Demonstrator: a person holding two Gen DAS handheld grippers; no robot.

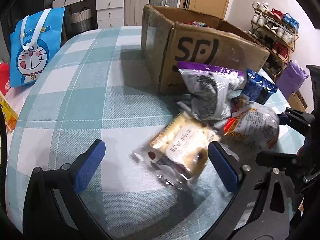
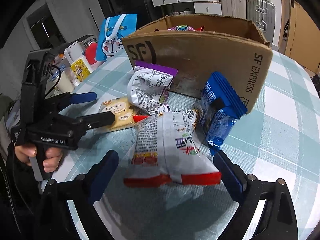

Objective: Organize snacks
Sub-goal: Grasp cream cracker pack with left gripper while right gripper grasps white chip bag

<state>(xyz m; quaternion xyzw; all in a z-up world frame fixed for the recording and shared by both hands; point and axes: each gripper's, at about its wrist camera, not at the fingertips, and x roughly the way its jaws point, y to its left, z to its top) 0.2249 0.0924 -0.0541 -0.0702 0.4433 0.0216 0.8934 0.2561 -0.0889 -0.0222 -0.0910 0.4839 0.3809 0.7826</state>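
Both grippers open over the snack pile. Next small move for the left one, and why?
Probably close the left gripper on the cracker pack. Its open fingers already straddle the pack, which lies flat on the tablecloth, clear of the cardboard box. The right gripper is lined up on the white-and-red bag.

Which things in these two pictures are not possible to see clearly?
- Box contents: both views, walls hide all but some wrapper tops.
- Cracker pack print: left view, motion blur.
- Cracker pack, near end: right view, left gripper covers it.
- Blue pack: left view, purple pack partly hides it.
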